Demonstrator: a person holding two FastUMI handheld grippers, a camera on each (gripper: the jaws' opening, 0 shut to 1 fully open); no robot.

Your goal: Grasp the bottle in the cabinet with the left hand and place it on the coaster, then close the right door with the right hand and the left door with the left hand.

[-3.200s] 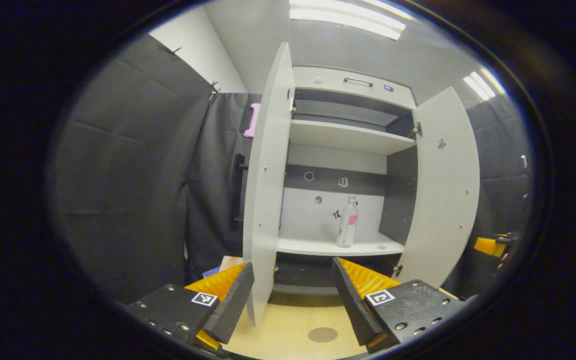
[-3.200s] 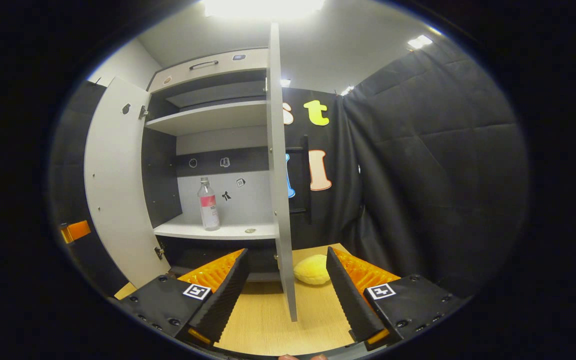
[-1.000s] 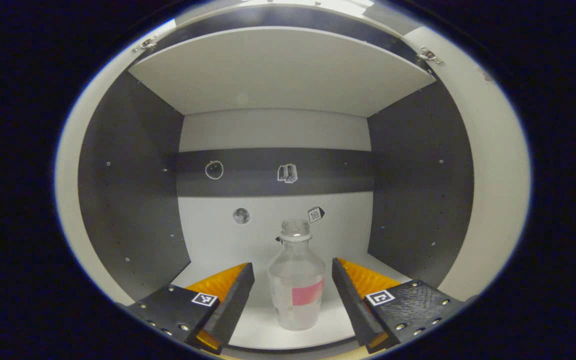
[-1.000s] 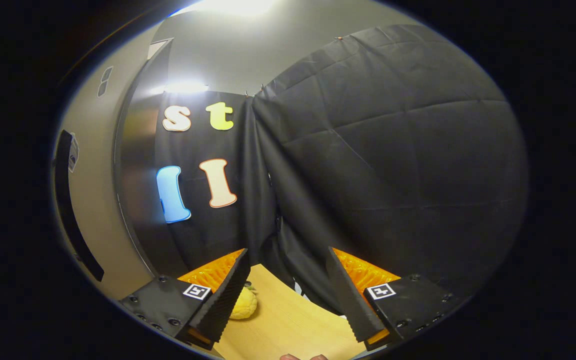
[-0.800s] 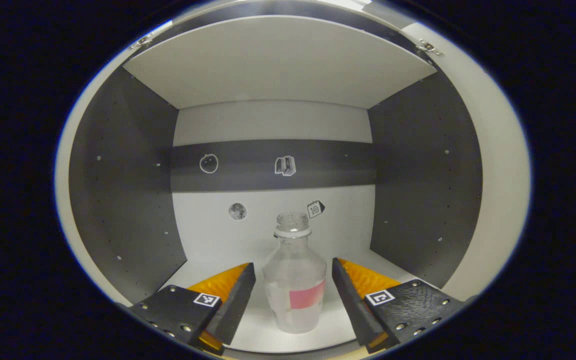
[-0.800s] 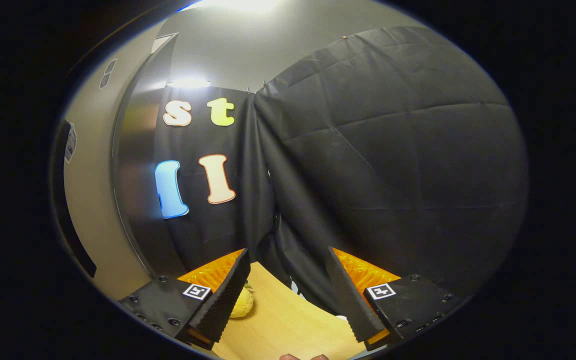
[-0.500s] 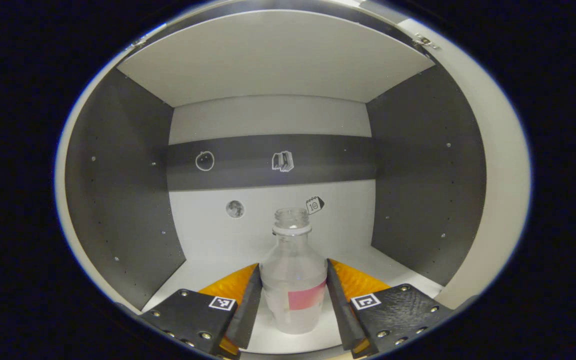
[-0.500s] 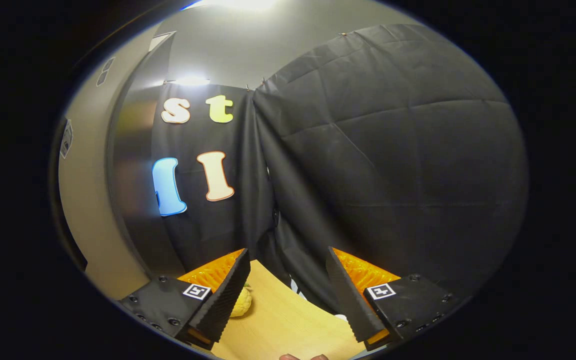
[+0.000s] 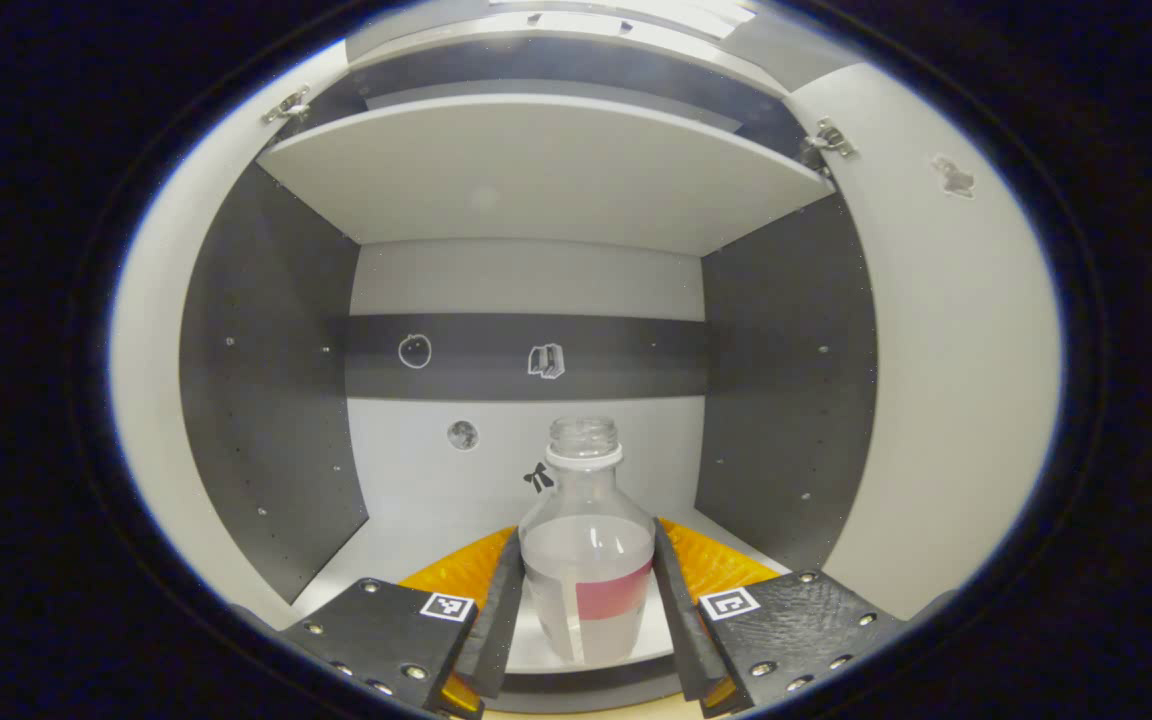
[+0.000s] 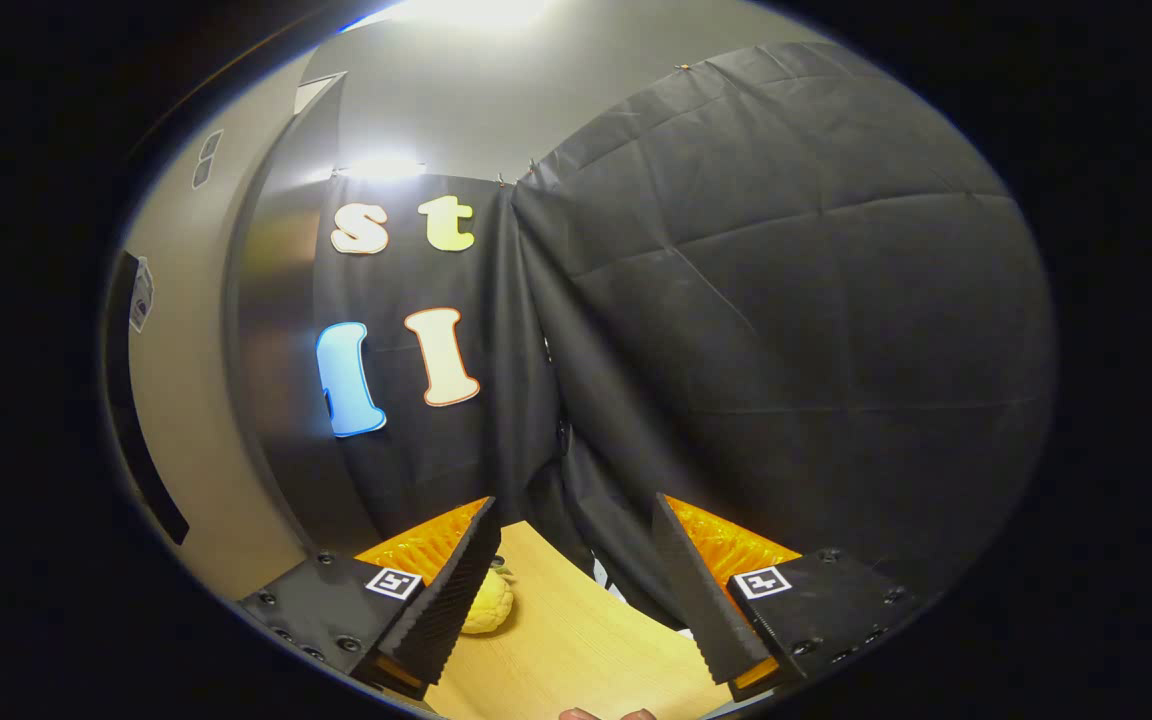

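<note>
Wooden table (image 10: 576, 640) carries a sponge (image 10: 488, 604) (yellow).

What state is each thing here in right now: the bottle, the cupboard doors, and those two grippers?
Bottle: upright, uncapped, clamped between the fingers.
Left gripper: shut on the bottle.
Right gripper: open, holding nothing.
Left door: open.
Right door: open.

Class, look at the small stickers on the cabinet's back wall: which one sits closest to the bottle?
The black bow-shaped sticker, just left of the bottle neck on the white panel. The round sticker lies farther left; the other two sit higher, on the dark band.
</note>
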